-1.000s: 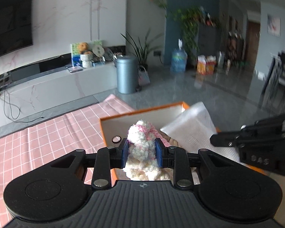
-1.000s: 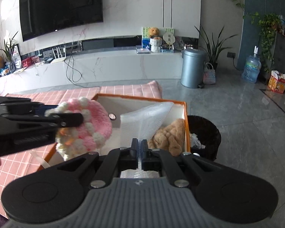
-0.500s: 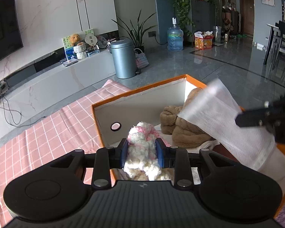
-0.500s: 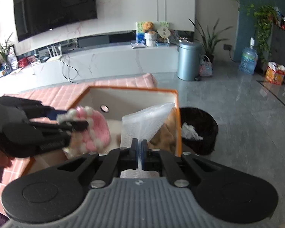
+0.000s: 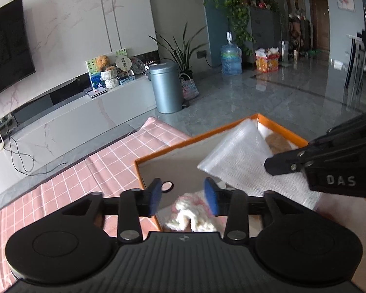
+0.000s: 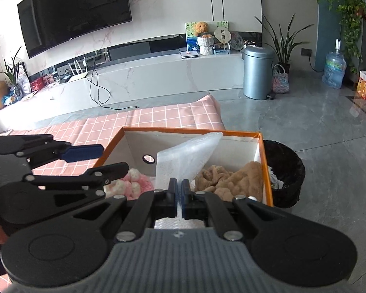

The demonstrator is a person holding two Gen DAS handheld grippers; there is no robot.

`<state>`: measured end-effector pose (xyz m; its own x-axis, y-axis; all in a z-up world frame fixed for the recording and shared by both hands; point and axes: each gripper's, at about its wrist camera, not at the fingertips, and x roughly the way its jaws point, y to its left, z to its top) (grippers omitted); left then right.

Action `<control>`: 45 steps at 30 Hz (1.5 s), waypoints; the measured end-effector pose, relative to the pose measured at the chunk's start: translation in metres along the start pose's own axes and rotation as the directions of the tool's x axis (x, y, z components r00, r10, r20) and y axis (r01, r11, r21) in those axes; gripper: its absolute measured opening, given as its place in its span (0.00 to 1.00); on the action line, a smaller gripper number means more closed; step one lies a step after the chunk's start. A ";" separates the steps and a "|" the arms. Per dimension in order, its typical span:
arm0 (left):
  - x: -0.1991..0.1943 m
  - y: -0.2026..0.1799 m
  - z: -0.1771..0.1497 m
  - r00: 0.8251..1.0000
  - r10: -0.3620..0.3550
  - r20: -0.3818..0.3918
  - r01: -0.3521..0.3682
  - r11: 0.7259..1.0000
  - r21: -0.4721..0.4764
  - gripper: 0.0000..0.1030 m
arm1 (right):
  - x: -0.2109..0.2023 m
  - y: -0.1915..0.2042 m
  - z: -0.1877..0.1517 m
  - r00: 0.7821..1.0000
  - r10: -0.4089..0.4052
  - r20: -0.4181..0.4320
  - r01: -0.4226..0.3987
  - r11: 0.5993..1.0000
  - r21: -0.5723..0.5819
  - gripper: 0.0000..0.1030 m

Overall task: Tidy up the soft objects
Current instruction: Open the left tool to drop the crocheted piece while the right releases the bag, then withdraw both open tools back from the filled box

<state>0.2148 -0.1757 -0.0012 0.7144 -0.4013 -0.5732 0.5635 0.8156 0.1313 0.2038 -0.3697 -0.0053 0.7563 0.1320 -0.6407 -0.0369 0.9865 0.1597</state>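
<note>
My left gripper (image 5: 183,190) hovers over the near left end of the orange box (image 5: 195,141), its jaws opening. The pink and white knitted piece (image 5: 195,212) lies below them on the box floor, free of the blue pads. In the right wrist view the same knitted piece (image 6: 134,183) rests under the left gripper (image 6: 114,157). My right gripper (image 6: 178,185) is shut on a sheet of white bubble wrap (image 6: 185,156) and holds it up over the middle of the box (image 6: 190,130). A brown plush toy (image 6: 231,178) lies in the box's right end.
The box sits on a table with a pink checked cloth (image 6: 170,117). A black waste bin (image 6: 288,171) stands on the floor by the box's right side. Farther off are a grey pedal bin (image 6: 257,73) and a white TV bench (image 6: 146,78).
The left jaws have spread and the knitted piece has dropped out of them onto the box floor. The right gripper has shifted with the bubble wrap still pinched in it.
</note>
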 end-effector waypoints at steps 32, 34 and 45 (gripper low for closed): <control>-0.081 0.013 -0.009 0.988 0.065 0.139 -0.055 0.996 -0.074 0.68 | -0.042 0.041 0.004 0.997 -0.060 0.045 0.067 0.984 -0.163 0.59; -0.094 0.013 -0.012 0.983 0.087 0.163 -0.073 0.993 -0.092 0.68 | -0.059 0.049 0.001 0.994 -0.059 0.089 0.074 0.981 -0.180 0.61; -0.156 0.017 -0.032 0.937 0.195 0.289 -0.129 0.964 -0.232 0.89 | -0.138 0.090 -0.047 0.946 -0.054 0.320 0.123 0.972 -0.199 0.83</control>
<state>0.0995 -0.0858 0.0643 0.8994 -0.3376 -0.2779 0.3549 0.9348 0.0131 0.0658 -0.2942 0.0624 0.9265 0.0408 -0.3741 -0.0732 0.9947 -0.0729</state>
